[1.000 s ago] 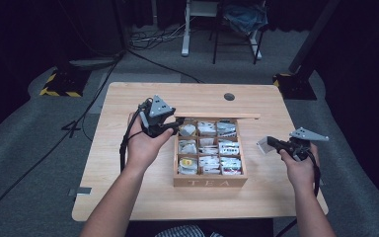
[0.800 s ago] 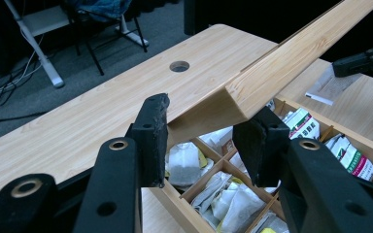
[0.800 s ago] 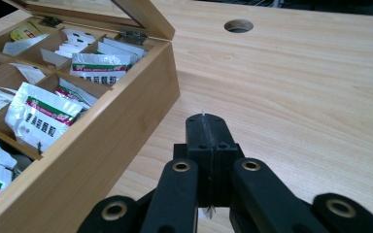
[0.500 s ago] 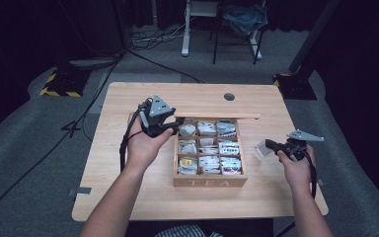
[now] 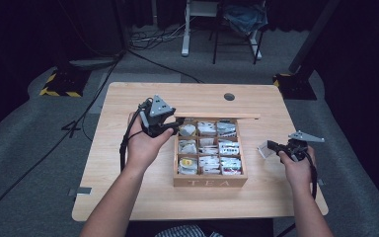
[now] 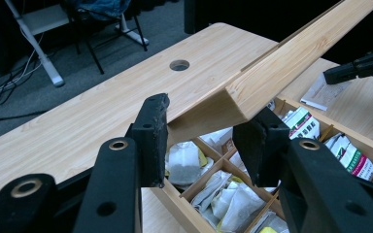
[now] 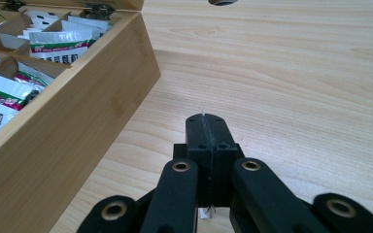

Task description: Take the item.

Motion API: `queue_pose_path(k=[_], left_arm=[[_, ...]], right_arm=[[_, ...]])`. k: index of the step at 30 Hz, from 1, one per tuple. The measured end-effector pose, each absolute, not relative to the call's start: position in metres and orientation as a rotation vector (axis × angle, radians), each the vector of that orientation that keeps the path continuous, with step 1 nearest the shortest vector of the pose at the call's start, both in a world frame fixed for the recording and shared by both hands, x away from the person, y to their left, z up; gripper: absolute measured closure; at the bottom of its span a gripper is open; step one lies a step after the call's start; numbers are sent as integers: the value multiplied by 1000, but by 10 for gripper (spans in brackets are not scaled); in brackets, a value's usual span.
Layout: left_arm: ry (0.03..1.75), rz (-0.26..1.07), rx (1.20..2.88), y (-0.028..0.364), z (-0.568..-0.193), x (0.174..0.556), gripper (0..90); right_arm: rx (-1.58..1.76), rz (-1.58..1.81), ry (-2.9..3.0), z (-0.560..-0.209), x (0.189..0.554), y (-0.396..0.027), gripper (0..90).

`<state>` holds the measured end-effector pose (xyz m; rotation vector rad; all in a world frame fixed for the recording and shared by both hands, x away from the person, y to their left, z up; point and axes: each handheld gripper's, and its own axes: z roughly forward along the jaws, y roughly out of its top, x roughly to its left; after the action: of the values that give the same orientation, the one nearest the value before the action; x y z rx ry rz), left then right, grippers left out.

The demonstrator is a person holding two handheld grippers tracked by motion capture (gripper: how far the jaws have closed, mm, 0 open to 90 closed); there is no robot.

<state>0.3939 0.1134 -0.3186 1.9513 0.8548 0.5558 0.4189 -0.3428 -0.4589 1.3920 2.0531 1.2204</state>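
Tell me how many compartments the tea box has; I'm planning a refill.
9 in the tea box, in three rows of three: far row under the raised lid, middle row, near row behind the TEA lettering. All hold tea bags.

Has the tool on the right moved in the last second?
Yes. The right tool, pinching a tea bag packet, has sunk nearer the table, beside the tea box.

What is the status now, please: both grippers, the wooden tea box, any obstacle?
Left gripper shut on wooden lid, holding it up. Right gripper shut on white tea packet, beside wooden tea box. No obstacle visible.
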Motion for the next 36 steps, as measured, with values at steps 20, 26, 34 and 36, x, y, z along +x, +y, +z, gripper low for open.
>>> queue_pose_path(k=[20,26,34,36], left_arm=[[850,552,1951,114,-320,393,571],[850,550,1952,114,-320,393,571],[846,550,1955,114,-320,393,571],[846,548,1955,114,-320,393,571]], right_arm=[[1350,1064,2001,-467,424,-352,728],[1349,1073,1959,-465,423,-355,636],[1328,1158,1957,-448,414,-355,561],[1318,1179,1965,-442,411,-354,546]])
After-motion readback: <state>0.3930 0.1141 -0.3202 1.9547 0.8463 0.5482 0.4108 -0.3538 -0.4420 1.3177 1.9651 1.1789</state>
